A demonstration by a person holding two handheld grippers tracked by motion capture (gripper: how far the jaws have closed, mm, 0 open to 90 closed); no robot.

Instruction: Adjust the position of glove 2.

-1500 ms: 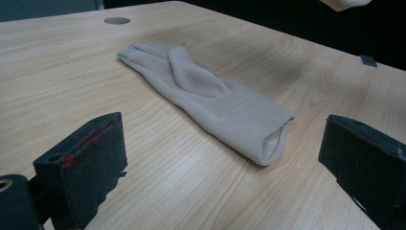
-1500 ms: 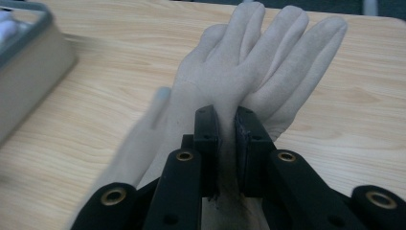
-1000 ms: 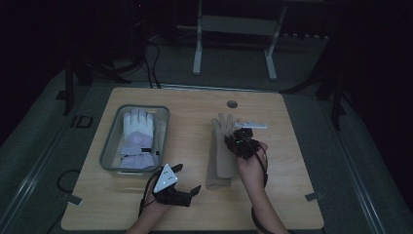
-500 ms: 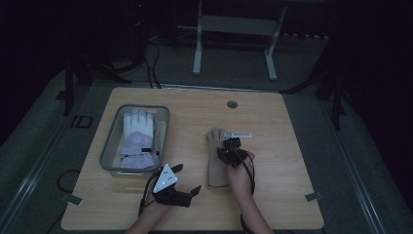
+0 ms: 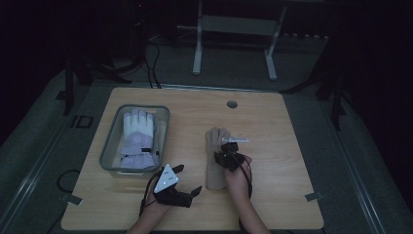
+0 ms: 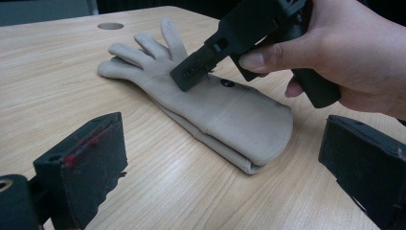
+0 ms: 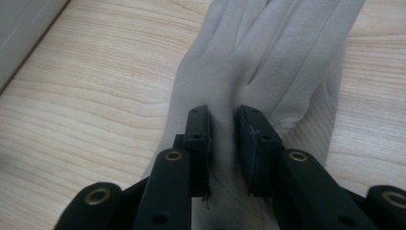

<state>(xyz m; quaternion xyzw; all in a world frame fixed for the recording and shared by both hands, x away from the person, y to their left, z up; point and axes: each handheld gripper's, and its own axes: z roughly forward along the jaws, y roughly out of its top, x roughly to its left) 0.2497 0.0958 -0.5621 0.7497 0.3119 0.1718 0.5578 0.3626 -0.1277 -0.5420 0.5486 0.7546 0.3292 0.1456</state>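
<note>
I hold the right gripper pinched on a ridge of fabric at the back of the beige glove, its jaws narrow with the cloth bunched between them at the lower centre of the right gripper view. The beige glove lies flat on the wooden table at the centre of the high view, fingers pointing toward the far edge, cuff toward me. To do this pick well, I judge that the pinch should take both layers of cloth, and that the lift should go straight up and slowly (thin fabric slips from a shallow bite). The left gripper rests at the lower left of the high view with jaws wide apart and nothing between them. The fabric looks soft, matte and pliable, with a folded double edge at the cuff. The clear plastic bin at the left centre holds a padded white glove, thicker and stiffer in appearance.
</note>
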